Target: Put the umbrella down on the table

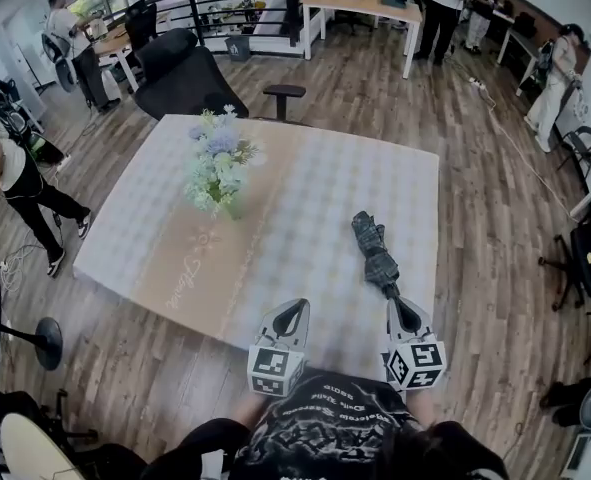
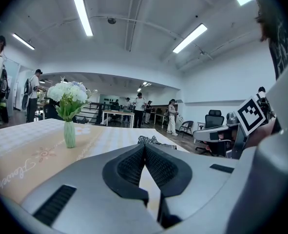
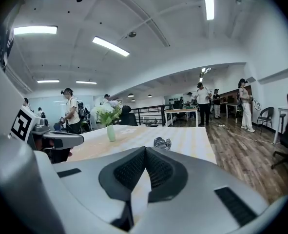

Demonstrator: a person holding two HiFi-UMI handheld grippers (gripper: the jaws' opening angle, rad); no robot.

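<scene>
Umbrella (image 1: 375,251) lies on the bench (image 1: 305,198), just ahead of the right gripper (image 1: 403,310) — its jaws and those of the left gripper (image 1: 291,315) are pressed together, empty.

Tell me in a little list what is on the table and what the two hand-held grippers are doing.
table: covered with a pale checked cloth
umbrella: folded, lying flat on the table's right side
flowers: upright in a vase, left of the umbrella, apart from it
left hand-held gripper: jaws together, empty, at the near table edge
right hand-held gripper: jaws together, empty, close behind the umbrella's near end
task: umbrella is down
</scene>
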